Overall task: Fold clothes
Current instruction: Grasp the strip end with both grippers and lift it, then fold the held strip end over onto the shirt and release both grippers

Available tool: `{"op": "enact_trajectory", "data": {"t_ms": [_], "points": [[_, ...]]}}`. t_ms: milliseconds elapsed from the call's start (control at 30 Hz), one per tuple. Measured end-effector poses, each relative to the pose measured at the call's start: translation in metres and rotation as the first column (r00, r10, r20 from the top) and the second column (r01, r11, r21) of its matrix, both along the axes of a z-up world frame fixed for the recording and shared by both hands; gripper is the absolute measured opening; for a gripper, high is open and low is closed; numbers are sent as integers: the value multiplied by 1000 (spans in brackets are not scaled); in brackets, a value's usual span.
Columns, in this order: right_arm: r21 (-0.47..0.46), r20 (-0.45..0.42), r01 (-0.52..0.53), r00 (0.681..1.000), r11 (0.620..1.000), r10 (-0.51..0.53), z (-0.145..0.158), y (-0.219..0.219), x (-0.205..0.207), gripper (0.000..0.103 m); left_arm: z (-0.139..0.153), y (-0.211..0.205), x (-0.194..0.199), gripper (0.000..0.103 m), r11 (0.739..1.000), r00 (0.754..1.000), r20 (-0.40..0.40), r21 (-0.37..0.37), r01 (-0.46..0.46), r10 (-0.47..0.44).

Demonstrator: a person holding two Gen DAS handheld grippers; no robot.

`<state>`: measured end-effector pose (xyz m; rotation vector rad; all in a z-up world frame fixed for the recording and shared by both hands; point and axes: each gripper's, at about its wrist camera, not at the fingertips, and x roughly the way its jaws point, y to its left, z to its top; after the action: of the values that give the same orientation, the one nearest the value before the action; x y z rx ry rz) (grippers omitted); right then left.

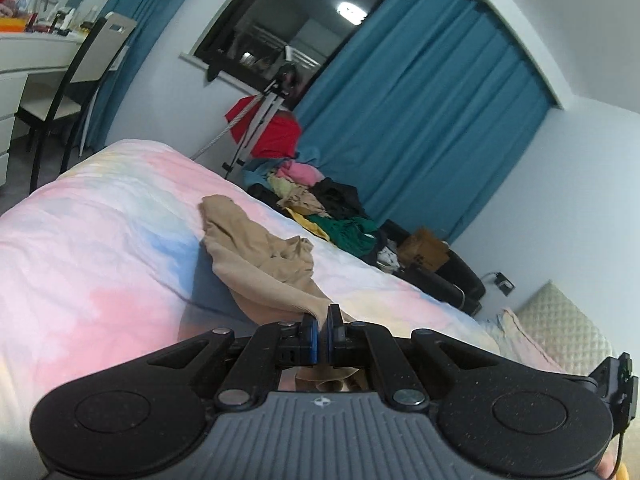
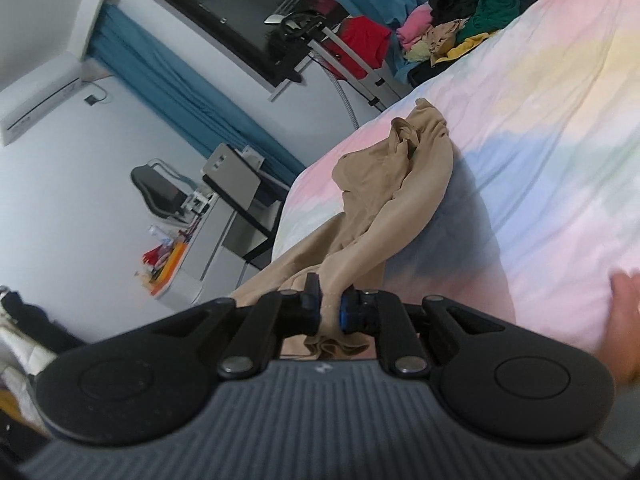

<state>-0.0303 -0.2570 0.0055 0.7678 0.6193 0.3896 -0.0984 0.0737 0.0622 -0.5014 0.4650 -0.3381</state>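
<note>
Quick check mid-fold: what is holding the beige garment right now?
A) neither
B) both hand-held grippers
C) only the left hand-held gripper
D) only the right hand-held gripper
B: the left hand-held gripper and the right hand-held gripper each have beige garment fabric pinched between their fingers.

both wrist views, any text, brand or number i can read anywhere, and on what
No words or numbers can be read in either view.
Left gripper, body: a small round emblem, no letters.
Right gripper, body: a small pale logo mark, blurred.
Cardboard box beside the bed: dark print, too small to read.
Wall air conditioner: a small mark, too blurred to read.
Beige garment: no label showing.
</note>
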Motion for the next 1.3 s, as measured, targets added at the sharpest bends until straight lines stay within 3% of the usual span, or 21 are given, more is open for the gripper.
{"op": "enact_trajectory", "data": {"t_ms": [133, 233, 500, 700, 900, 1167, 1300], "points": [[78, -8, 17, 1000, 997, -17, -17, -10, -31, 12, -2, 4, -31, 4, 1000, 1000, -11, -27, 9, -10], [94, -4, 33, 999, 995, -33, -20, -12, -24, 12, 1, 4, -26, 4, 1000, 1000, 3, -21, 5, -5], [110, 17, 74, 997, 991, -76, -10, -8, 42, 12, 16, 6, 73, 5, 998, 999, 6, -49, -44, 45], [56, 32, 107, 994, 993, -109, -15, -3, 109, 12, 10, -6, 158, 5, 997, 998, 13, 39, -65, 65], [-49, 12, 147, 989, 988, -146, -52, 7, 186, 13, -37, -17, 241, 5, 988, 997, -29, 143, -65, 70], [-299, -9, 116, 992, 947, -124, -115, 32, 243, 13, -128, -25, 315, 6, 966, 985, -143, 253, -55, 93], [-357, -43, 88, 993, 930, -110, -135, 39, 260, 14, -160, -27, 337, 8, 950, 975, -196, 310, -37, 101]]}}
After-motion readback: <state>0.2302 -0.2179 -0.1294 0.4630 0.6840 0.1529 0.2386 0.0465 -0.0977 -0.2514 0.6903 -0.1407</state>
